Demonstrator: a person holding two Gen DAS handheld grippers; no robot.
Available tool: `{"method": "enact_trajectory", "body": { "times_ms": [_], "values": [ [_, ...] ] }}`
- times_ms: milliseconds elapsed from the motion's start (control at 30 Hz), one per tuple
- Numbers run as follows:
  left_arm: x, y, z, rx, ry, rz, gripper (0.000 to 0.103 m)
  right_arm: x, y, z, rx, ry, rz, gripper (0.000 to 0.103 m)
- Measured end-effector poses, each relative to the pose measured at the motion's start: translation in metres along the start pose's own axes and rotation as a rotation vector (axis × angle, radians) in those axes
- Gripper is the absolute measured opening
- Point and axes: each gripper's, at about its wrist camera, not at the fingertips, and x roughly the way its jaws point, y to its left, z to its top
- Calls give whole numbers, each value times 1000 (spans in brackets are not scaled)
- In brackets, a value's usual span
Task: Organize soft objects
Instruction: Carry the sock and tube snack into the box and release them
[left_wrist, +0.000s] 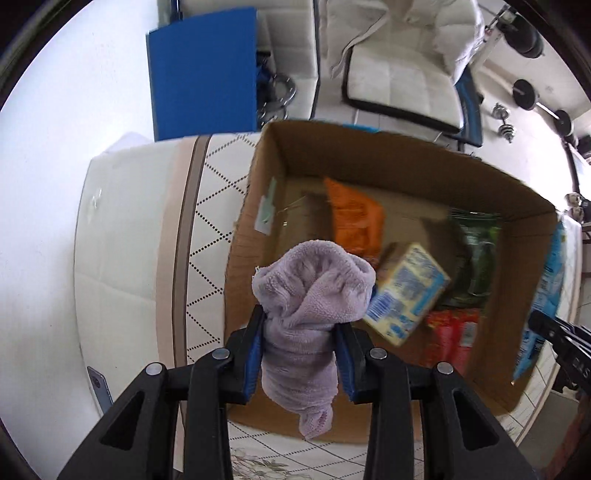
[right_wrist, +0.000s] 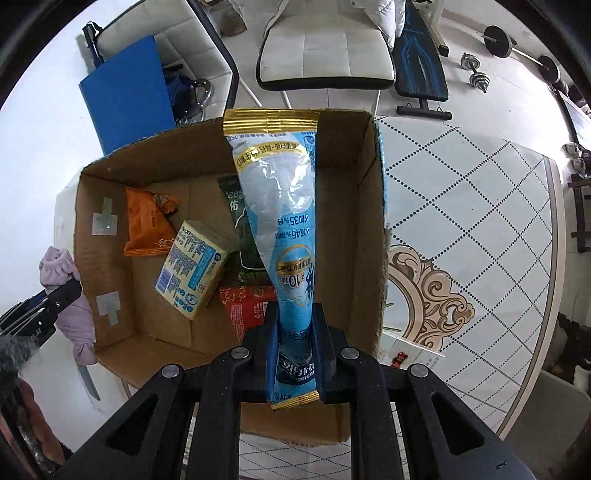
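My left gripper (left_wrist: 300, 321) is shut on a bunched lilac towel (left_wrist: 310, 291), held over the near left rim of an open cardboard box (left_wrist: 243, 258). The towel also shows in the right wrist view (right_wrist: 59, 266), outside the box's left wall. My right gripper (right_wrist: 295, 314) is shut on a long light-blue pouch with gold ends (right_wrist: 280, 206), held above the box (right_wrist: 354, 206). In the box lie an orange packet (right_wrist: 147, 225), a yellow-blue pack (right_wrist: 192, 266), a dark green bag (right_wrist: 236, 218) and a red packet (right_wrist: 247, 306).
The box stands on a white table with dotted diamond lines (right_wrist: 480, 206). Beyond it are a blue board (left_wrist: 203, 70), white padded chairs (right_wrist: 325, 48), a weight bench (right_wrist: 421, 70) and dumbbells (right_wrist: 476, 74). A small white carton (right_wrist: 406, 354) lies right of the box.
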Motion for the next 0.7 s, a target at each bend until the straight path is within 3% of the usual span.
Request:
{"method": "enact_trajectory", "body": {
  "times_ms": [400, 467, 533, 600, 700],
  "values": [
    [51, -12, 32, 63, 126, 32, 36, 31, 3, 24, 7, 32, -96, 20],
    [48, -12, 34, 50, 131, 32, 36, 31, 3, 25, 5, 35, -105, 28],
    [45, -9, 37, 38, 135, 27, 37, 27, 3, 26, 13, 21, -98, 55],
    [42, -5, 39, 25, 123, 10, 39, 22, 3, 25, 19, 7, -85, 69],
    [33, 3, 37, 6, 98, -17, 54, 15, 5, 19, 20, 4, -72, 71]
  ]
}}
